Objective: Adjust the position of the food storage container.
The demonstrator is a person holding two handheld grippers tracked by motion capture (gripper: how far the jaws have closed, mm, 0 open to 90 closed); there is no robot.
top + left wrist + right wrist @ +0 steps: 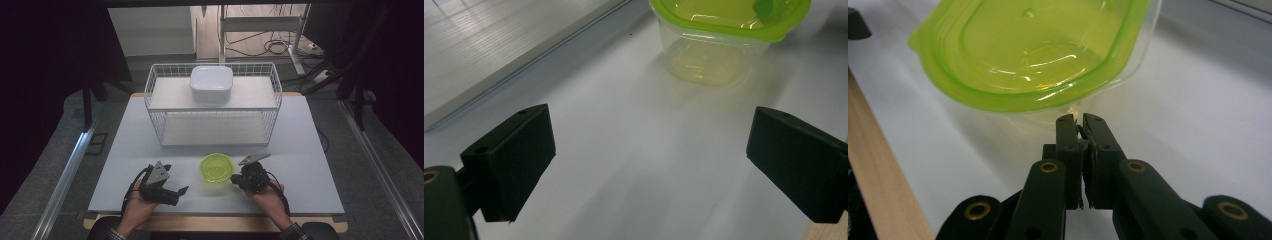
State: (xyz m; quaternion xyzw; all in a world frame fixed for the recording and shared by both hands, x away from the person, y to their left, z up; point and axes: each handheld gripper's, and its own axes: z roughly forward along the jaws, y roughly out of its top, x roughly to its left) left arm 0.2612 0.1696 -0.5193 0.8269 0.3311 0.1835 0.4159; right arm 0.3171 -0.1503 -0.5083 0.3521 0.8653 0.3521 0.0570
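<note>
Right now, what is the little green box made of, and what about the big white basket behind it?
The little green box looks like thin plastic: its see-through tub and glossy lime lid catch shiny highlights. The big white basket looks like metal wire with a white coating, judging by its thin grid bars, though the coating is a guess. The right gripper is pinched shut at the box's rim.

Open white table (300,150) stretches ahead of my left gripper (172,192), nothing between its spread jaws. The green-lidded container (217,167) sits near the front edge, blocking the straight path between my two grippers. My right gripper (236,179) is pinched at its rim. Toward the back edge the wire rack (215,107) walls off the middle; both side edges stay free.
</note>
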